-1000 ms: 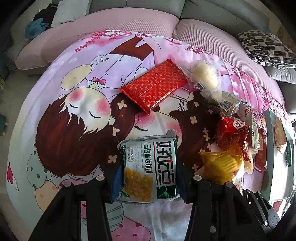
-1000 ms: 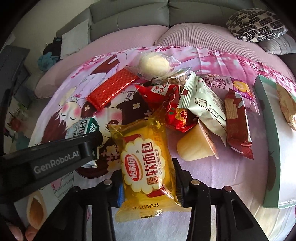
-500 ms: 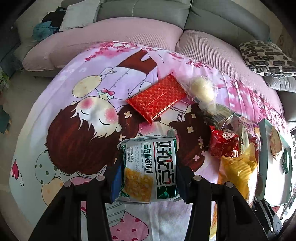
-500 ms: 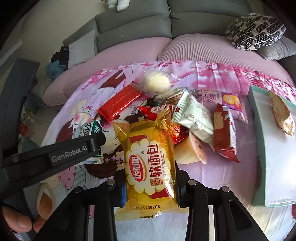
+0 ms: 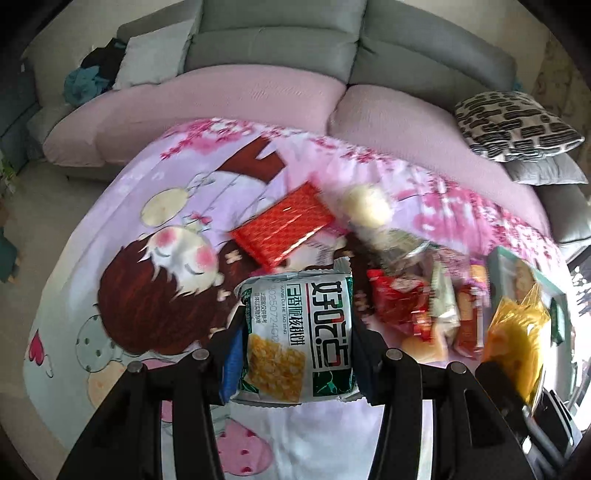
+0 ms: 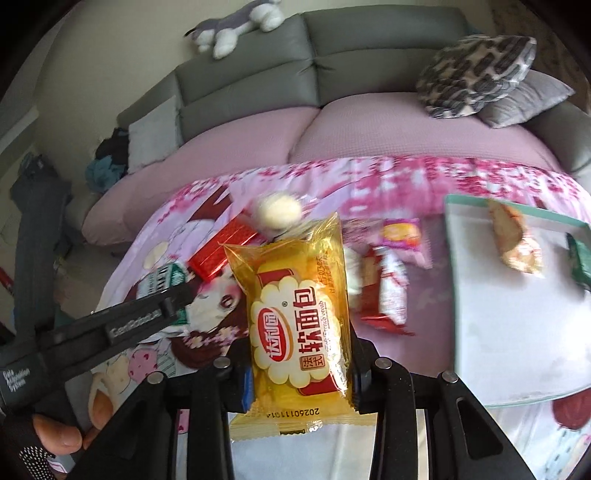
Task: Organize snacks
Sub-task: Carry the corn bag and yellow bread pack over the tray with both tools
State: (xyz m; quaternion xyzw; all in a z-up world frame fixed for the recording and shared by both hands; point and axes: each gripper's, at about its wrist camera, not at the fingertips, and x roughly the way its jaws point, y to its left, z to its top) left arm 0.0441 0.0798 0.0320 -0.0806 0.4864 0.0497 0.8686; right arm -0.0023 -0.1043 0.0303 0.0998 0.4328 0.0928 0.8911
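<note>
My left gripper (image 5: 295, 354) is shut on a white and green biscuit packet (image 5: 295, 332) and holds it above the cartoon-print cloth (image 5: 155, 295). My right gripper (image 6: 299, 369) is shut on a yellow soft-bread packet (image 6: 299, 317), held above the cloth; it also shows in the left wrist view (image 5: 517, 339). A pile of snacks (image 5: 417, 302) lies on the cloth, with a red foil packet (image 5: 288, 225) and a round white bun (image 5: 365, 206) behind it. A teal-rimmed white tray (image 6: 517, 302) at the right holds a pastry (image 6: 513, 236) and a green packet (image 6: 580, 262).
A grey sofa (image 6: 332, 74) with pink seat cushions (image 5: 221, 99) runs behind the cloth. A patterned pillow (image 6: 476, 74) lies at the right and a plush toy (image 6: 236, 26) on the sofa back. The left gripper's body (image 6: 110, 332) crosses the right wrist view.
Both grippers have risen and pulled back with their packets. The right gripper has swung right toward the tray, and the snack pile now looks smaller and farther.
</note>
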